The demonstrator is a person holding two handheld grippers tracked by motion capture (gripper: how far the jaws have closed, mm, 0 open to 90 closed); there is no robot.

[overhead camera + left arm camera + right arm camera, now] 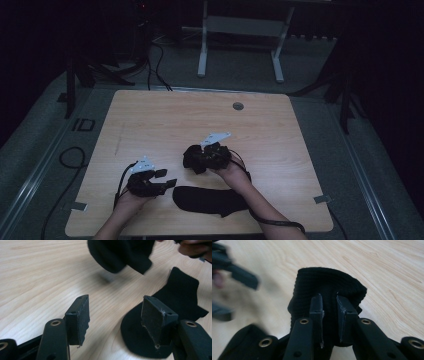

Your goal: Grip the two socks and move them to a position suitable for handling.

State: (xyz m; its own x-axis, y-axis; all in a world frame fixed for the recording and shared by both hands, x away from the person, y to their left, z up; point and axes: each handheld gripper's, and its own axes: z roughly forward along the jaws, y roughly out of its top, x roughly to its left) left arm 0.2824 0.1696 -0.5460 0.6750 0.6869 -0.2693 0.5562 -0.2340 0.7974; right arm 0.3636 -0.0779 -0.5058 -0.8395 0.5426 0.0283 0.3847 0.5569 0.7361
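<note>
Two black socks and two grippers lie over a wooden worktop [150, 115]. Nearest the worktop's front edge, one flat sock [210, 201] lies spread out just right of centre. The left gripper [167, 178] hovers beside its toe end with jaws parted and nothing between them; the left gripper view shows the two worn pads [152, 317] standing apart over bare wood, the flat sock [175, 305] behind the right one. Farther from the front edge, the right gripper [192, 161] pinches the bunched sock [200, 159], lifted, it seems, just clear of the worktop. The right gripper view shows what the dim high view cannot: ribbed knit [324, 285] folded between nearly closed jaws. One round grommet [238, 106] sits near the rear edge.
</note>
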